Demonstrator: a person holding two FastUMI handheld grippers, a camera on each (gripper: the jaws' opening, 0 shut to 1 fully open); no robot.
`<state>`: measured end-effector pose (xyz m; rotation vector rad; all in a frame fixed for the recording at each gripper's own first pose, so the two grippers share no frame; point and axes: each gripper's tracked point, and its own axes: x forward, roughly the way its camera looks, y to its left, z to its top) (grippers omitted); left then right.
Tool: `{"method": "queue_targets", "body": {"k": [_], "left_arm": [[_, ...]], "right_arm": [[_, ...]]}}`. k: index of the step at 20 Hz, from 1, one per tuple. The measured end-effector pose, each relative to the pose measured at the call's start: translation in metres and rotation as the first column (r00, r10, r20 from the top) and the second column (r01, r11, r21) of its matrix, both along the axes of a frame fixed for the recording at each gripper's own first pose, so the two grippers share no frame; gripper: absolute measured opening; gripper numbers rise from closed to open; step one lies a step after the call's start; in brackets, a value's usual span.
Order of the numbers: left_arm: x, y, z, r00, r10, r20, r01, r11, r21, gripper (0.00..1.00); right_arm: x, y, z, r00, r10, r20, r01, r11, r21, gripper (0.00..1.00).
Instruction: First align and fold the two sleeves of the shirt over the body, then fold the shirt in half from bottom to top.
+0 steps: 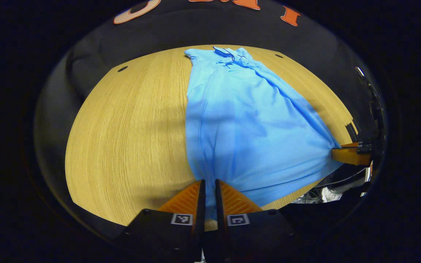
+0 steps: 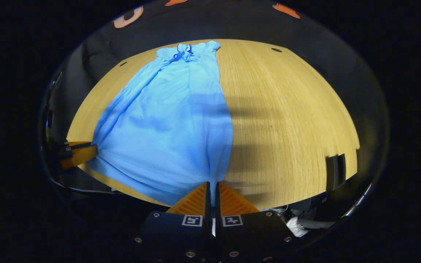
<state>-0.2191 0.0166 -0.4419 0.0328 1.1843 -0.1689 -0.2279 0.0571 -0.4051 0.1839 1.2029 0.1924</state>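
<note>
A bare wooden table (image 1: 130, 138) is lying under the shirt (image 1: 239, 124), nothing blocking. The shirt is stretching away from both grippers, collar far; left gripper (image 1: 210, 184) and right gripper (image 2: 212, 186) are each pinching a hem corner.

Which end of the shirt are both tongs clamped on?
The hem end: left tongs and right tongs pinch its two bottom corners of the blue shirt; the collar end lies free.

The shirt (image 1: 239, 124) is light blue and lies lengthwise on the wooden table (image 1: 130, 138), collar at the far end. Its sleeves are folded in, and its near hem corners are pulled taut and wrinkled.
</note>
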Motion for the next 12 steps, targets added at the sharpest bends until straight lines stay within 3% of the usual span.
{"method": "queue_targets", "body": {"k": [3,12], "left_arm": [[-0.001,-0.012,0.009,1.000,-0.017,-0.020,0.016,0.999,-0.032,0.09],[0.063,-0.015,0.081,0.988,0.032,0.154,-0.022,0.997,-0.068,0.09]], "right_arm": [[0.011,0.006,0.021,0.999,-0.052,0.016,0.050,0.994,0.097,0.03],[0.060,-0.003,0.086,0.988,-0.052,0.148,0.023,0.981,0.191,0.03]]}}
